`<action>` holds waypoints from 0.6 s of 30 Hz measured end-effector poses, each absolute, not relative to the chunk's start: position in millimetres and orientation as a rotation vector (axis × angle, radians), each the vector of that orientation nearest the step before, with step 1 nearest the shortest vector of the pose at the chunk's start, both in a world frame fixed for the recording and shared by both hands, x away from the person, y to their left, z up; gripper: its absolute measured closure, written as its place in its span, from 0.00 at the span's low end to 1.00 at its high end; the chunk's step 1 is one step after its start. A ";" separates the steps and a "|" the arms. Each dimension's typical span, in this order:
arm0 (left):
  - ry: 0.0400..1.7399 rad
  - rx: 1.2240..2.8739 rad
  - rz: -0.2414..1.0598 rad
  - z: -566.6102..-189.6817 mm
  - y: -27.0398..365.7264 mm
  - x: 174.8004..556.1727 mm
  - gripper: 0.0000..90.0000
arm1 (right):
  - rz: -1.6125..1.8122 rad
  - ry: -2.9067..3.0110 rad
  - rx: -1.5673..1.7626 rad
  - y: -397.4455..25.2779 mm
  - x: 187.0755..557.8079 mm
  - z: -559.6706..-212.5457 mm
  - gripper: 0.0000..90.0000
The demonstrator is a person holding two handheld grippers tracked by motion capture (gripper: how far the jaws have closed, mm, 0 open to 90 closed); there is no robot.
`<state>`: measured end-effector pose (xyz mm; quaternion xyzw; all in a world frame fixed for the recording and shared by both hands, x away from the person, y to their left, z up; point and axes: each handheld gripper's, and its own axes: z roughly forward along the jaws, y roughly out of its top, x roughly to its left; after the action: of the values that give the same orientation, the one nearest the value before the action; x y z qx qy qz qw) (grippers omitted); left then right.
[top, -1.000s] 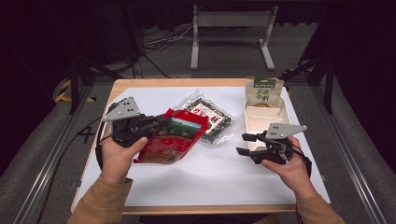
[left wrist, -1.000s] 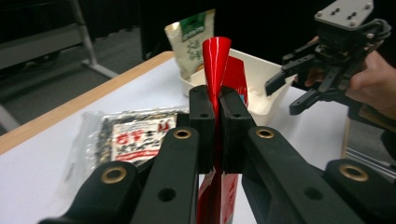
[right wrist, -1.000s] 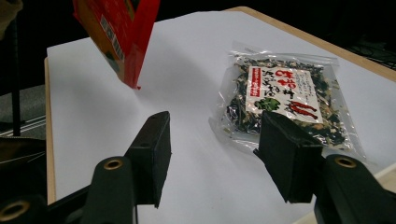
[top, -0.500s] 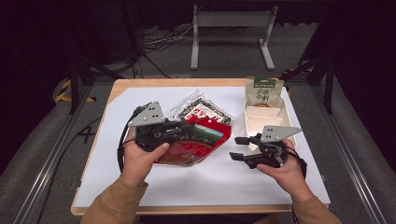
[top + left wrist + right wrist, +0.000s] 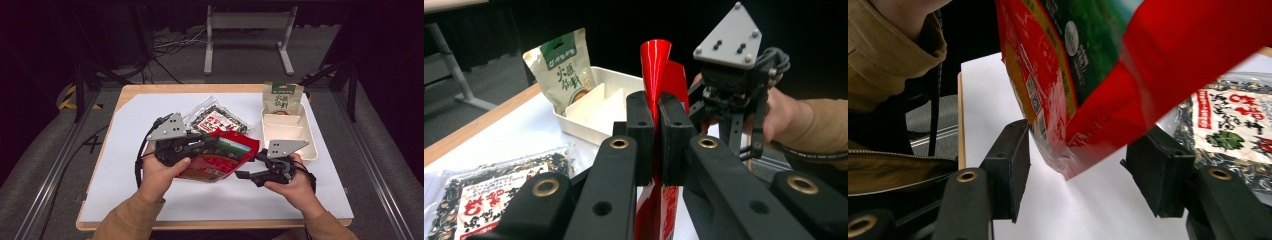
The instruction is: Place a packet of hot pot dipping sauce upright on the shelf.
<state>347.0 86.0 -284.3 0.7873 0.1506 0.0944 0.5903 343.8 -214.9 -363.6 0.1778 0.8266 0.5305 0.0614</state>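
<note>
Overhead, a glossy red pouch (image 5: pixel 220 160) is held above white paper.
Its edge is pinched by the left gripper (image 5: pixel 656 125); its crinkled corner hangs between the right gripper (image 5: pixel 1075 175)'s spread jaws.

Left gripper (image 5: pixel 656 127) jaws clamped on the edge of the red bag (image 5: pixel 658 65), which stands up between the pads. Right of the jaws, just behind the bag: right gripper (image 5: pixel 731 107) in a hand (image 5: pixel 781 117). Left, beyond: white tray (image 5: pixel 596 107), green pouch (image 5: pixel 561 67) at its far end. Lower left: seaweed pack (image 5: pixel 489 192).
</note>
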 end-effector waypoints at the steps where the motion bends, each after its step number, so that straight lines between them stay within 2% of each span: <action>1: 0.356 1.830 0.209 -284.8 85.3 346.7 0.95 | 1.608 2.502 0.536 -213.3 344.2 -364.8 0.48; 18: 0.326 1.813 0.198 -286.0 82.5 343.7 0.95 | 1.699 2.504 0.487 -199.0 347.9 -371.4 0.59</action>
<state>343.7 82.5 -286.0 0.7824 0.1405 0.0855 0.6006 347.9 -199.0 -371.4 0.1586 0.8163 0.5541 0.0384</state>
